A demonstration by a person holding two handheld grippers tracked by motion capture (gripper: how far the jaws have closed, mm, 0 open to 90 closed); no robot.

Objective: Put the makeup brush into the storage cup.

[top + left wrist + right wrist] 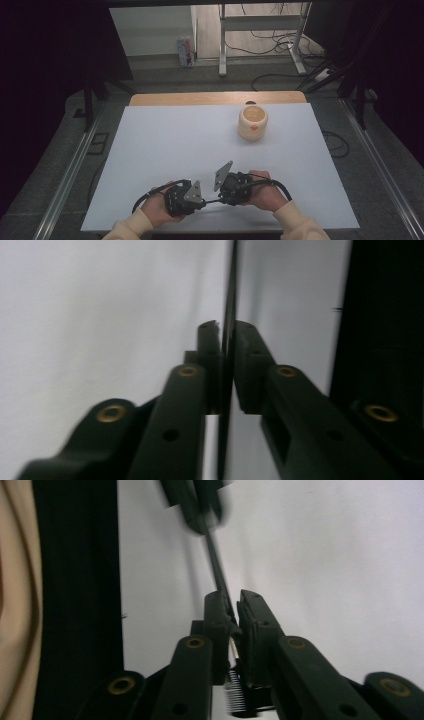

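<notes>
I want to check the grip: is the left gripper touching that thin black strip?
Touching. In the left gripper view, the left gripper has both jaws closed flat against the thin black strip, with no gap showing on either side.

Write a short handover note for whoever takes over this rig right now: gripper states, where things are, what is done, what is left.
Left gripper: shut on the slim stem of the thin black comb.
Right gripper: shut on its toothed end.
The comb spans between them near the white table's front edge. The cream cup stands upright farther back, apart.
Done: comb gripped at both ends.
Left: probably carrying it to the cup, not begun.
</notes>
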